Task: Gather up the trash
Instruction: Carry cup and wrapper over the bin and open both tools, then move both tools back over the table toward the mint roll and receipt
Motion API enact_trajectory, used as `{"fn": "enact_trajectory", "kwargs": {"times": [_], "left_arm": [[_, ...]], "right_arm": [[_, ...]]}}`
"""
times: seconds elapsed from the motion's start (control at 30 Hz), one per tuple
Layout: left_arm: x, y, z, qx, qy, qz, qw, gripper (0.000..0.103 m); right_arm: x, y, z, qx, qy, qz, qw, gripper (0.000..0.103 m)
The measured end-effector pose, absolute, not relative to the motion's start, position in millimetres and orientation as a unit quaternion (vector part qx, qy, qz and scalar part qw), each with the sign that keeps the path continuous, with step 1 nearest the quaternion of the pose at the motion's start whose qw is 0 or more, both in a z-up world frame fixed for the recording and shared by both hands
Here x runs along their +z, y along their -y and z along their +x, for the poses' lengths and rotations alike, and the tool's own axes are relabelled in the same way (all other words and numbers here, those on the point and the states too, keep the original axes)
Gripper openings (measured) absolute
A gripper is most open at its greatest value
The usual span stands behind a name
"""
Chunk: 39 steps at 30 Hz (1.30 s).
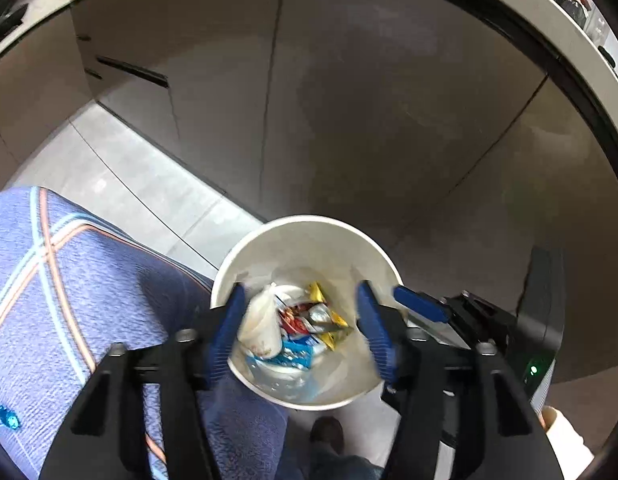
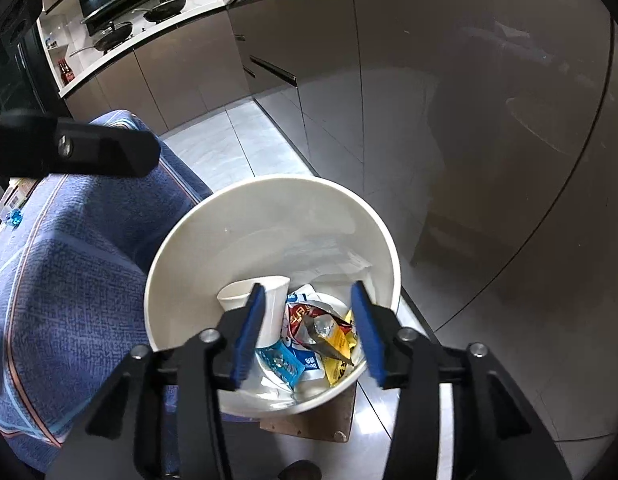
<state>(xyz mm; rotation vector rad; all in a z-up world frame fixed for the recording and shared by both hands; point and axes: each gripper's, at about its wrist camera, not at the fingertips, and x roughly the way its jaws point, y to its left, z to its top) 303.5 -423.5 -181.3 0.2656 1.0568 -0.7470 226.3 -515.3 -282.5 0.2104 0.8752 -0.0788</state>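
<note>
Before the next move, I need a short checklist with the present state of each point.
1. Left claw open and empty: ok.
2. Right claw open and empty: ok.
3. Paper cup inside the white bin: ok.
4. Wrappers inside the bin: ok.
5. Bin upright beside the blue cloth: ok.
6. More trash left outside the bin: cannot tell.

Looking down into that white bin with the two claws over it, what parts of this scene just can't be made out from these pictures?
- Bottom of the white bin: covered by wrappers and a paper cup in both views.
- Print on the yellow wrapper: too small and crumpled, right wrist view.
- Paper cup in the left wrist view: blurred.
- What the bin stands on: hidden by the bin in both views.
- Person: only a shoe shows, left wrist view, cut off by the edge.
</note>
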Motion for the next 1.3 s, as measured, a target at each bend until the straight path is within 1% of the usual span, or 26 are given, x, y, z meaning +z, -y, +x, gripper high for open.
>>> {"fn": "enact_trajectory", "kwargs": {"times": [0.03, 0.1, 0.13, 0.17, 0.2, 0.27, 0.3, 0.6, 0.9, 1.13, 1.3], "left_arm": [[-178.5, 421.2, 303.6, -0.340, -0.483, 0.121, 0.798, 0.073], [-173.4, 415.7, 304.4, -0.329, -0.470, 0.117, 0.811, 0.087], [-171.5, 412.0, 306.8, -0.324, -0.466, 0.115, 0.816, 0.090], [-168.6, 409.8, 306.7, -0.319, -0.462, 0.112, 0.820, 0.095], [-164.7, 406.2, 307.2, -0.313, -0.457, 0.108, 0.826, 0.094], [-160.1, 402.3, 309.1, -0.304, -0.453, 0.105, 0.831, 0.094], [-156.9, 399.0, 310.0, -0.299, -0.452, 0.105, 0.834, 0.094], [-134.7, 374.8, 301.9, -0.289, -0.431, 0.100, 0.849, 0.095], [-92.2, 329.9, 278.1, -0.288, -0.401, 0.077, 0.867, 0.095], [-60.0, 261.8, 248.9, -0.272, -0.372, 0.047, 0.886, 0.095], [-60.1, 183.3, 234.5, -0.248, -0.380, 0.002, 0.891, 0.095]], "right_arm": [[-281.5, 515.0, 225.1, -0.037, -0.421, 0.101, 0.901, 0.057], [-278.4, 515.4, 220.5, -0.037, -0.414, 0.099, 0.904, 0.065], [-276.9, 515.5, 219.3, -0.038, -0.412, 0.098, 0.905, 0.067], [-275.1, 514.8, 218.3, -0.038, -0.410, 0.098, 0.906, 0.072], [-273.1, 514.8, 217.7, -0.039, -0.407, 0.098, 0.907, 0.083], [-268.6, 516.1, 215.8, -0.039, -0.403, 0.101, 0.909, 0.098], [-266.1, 515.9, 214.9, -0.039, -0.400, 0.102, 0.910, 0.099], [-239.9, 509.2, 205.1, -0.044, -0.395, 0.097, 0.912, 0.100], [-194.2, 477.3, 196.6, -0.029, -0.375, 0.080, 0.923, 0.100], [-157.1, 421.8, 186.3, 0.023, -0.352, 0.021, 0.936, 0.100], [-143.1, 381.6, 187.3, 0.059, -0.344, -0.012, 0.937, 0.100]]}}
